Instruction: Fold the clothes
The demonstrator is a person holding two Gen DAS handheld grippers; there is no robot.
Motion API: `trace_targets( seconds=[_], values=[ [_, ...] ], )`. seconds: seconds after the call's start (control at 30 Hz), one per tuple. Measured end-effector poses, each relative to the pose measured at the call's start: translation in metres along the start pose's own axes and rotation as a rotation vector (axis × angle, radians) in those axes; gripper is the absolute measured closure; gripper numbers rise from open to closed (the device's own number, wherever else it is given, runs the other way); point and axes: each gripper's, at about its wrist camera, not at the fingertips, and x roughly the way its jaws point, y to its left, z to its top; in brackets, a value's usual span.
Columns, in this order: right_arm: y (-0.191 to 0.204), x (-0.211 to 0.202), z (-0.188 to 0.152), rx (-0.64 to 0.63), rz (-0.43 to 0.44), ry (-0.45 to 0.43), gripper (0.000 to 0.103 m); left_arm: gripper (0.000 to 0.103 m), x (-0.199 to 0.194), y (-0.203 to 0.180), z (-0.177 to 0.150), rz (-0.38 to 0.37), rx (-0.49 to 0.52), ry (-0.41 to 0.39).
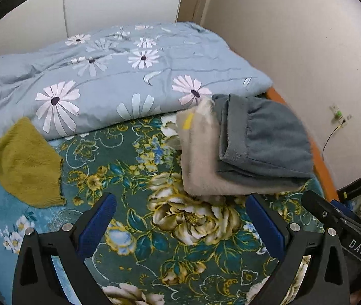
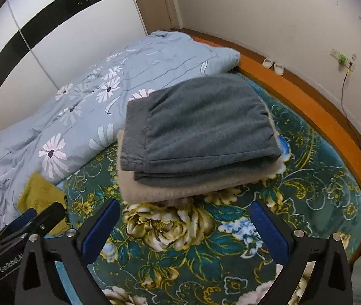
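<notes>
— While both tools hung over the bed (image 2: 315,117), what was folded?

— Two pieces lay stacked: a grey-blue garment (image 2: 200,127) squared on top of a cream garment (image 2: 170,190), near the bed's right edge. A mustard knit (image 1: 25,162) lay apart at the left, against the quilt (image 1: 104,76), in a rough shape I couldn't call folded or not.

— And the tools?

— The left hand-held gripper (image 1: 180,228) stood wide and held nothing; so did the right hand-held gripper (image 2: 185,231), just short of the stack.

— So which step?

— It fitted either a pause between garments or the close of the job. If the mustard piece wanted folding, it would call for spreading flat on the open floral bedspread (image 1: 185,254).

— The room?

— Pale walls, a wood bed frame, a wall socket (image 2: 343,58) with a cord, and a white wardrobe (image 2: 53,33) with a black band.
</notes>
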Motion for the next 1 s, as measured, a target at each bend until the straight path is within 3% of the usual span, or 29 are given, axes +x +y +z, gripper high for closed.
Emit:
trace_targets(
  seconds=[0.4, 0.77, 1.0],
  values=[
    [-0.033, 0.064, 0.017, -0.026, 0.019, 0.092, 0.000, 0.001, 0.066, -0.029, 0.015, -0.007, 0.003, 0.111],
    [-0.045, 0.077, 0.019, -0.068, 0.042, 0.161, 0.000, 0.001, 0.076, -0.040, 0.018, -0.010, 0.026, 0.165],
    [-0.048, 0.068, 0.022, -0.054, 0.042, 0.157, 0.000, 0.001, 0.076, -0.042, 0.016, -0.010, 0.041, 0.200]
  ],
)
